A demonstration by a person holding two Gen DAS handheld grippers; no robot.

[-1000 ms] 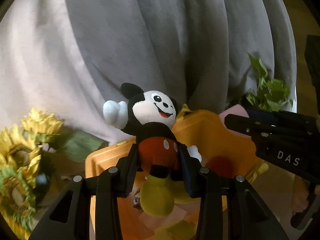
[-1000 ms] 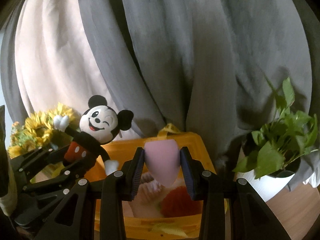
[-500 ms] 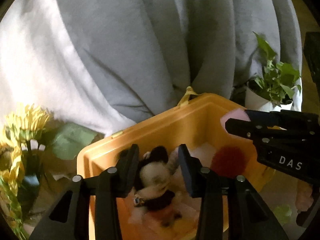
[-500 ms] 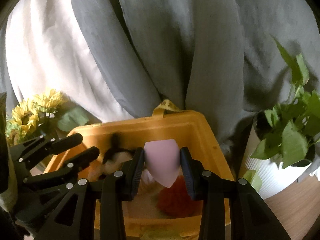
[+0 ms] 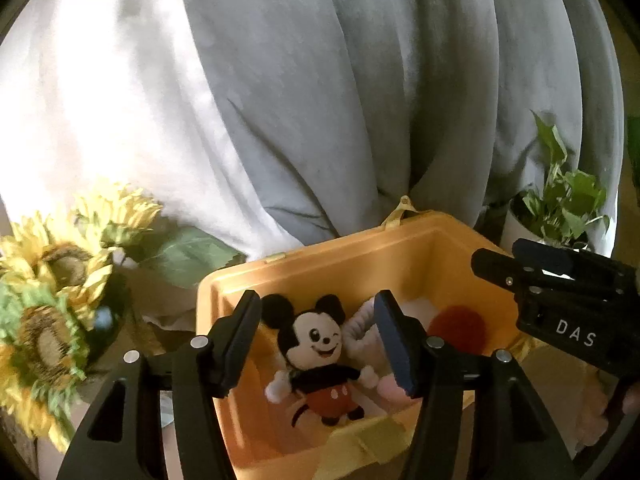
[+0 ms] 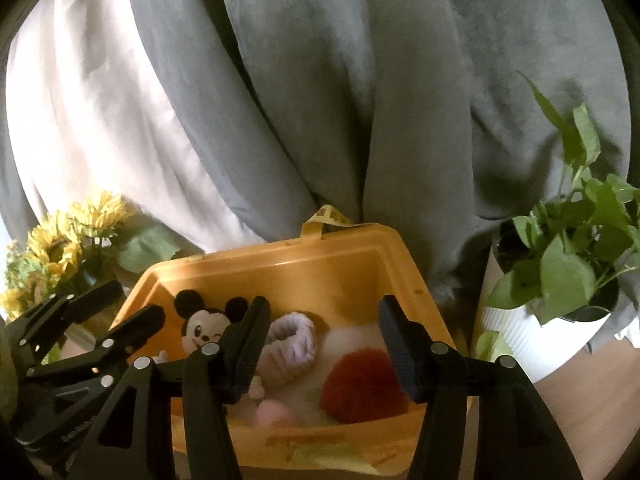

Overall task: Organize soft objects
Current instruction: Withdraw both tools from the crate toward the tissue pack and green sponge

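Left wrist view: Mickey Mouse plush [image 5: 316, 356] lies face-up inside the orange bin [image 5: 320, 256] beside a red pom-pom [image 5: 460, 330]. Left gripper [image 5: 320, 344] and right gripper [image 6: 324, 340] both hover spread wide, holding nothing.

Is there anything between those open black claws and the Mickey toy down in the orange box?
Nothing visible. The left gripper hangs open above the orange box, and the Mickey toy lies uncovered inside, beside a lilac scrunchie.
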